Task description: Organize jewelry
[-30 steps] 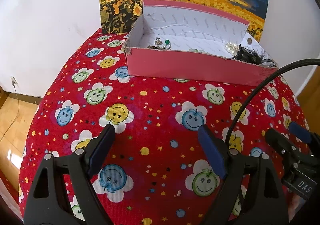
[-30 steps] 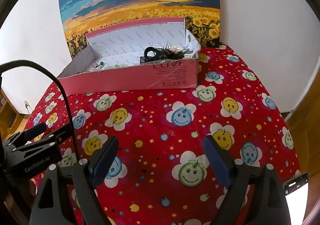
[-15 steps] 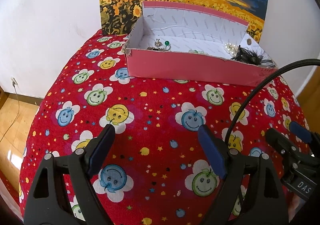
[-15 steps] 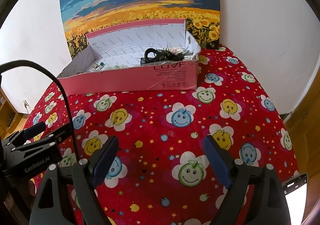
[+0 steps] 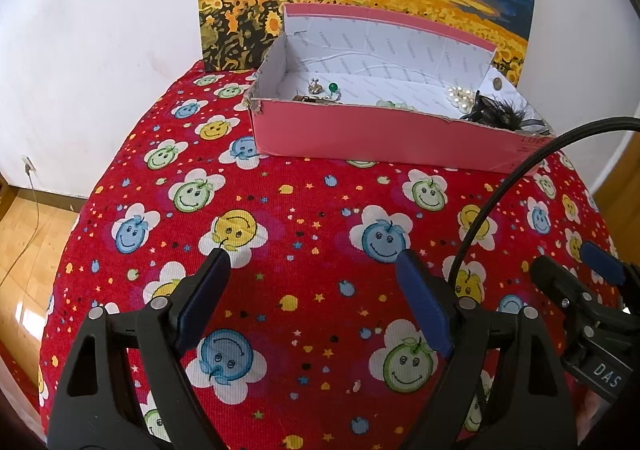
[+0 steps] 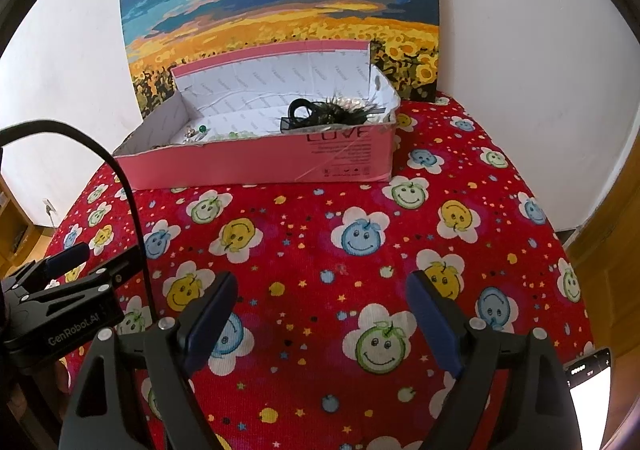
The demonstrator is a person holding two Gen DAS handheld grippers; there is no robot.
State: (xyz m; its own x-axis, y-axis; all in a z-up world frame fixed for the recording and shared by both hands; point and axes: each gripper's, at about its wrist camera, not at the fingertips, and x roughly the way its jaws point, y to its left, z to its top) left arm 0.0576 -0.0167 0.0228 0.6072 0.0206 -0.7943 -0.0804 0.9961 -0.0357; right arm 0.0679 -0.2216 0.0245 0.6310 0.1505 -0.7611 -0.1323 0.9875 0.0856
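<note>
We hold the left tool (image 5: pixel 308 278) and right tool (image 6: pixel 320 302) spread wide, empty, above the desk (image 5: pixel 304 209), well short of the pink box (image 5: pixel 376 137).

White wall (image 5: pixel 100 49), sunflower painting (image 6: pixel 280 1), wood floor (image 5: pixel 24 242), red smiley-print tablecloth (image 5: pixel 312 209).

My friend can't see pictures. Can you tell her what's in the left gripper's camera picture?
The open left gripper hovers, holding nothing, over a red smiley-flower tablecloth. Behind it sits a pink box holding pearls, a green bead and a black feathery piece.
</note>
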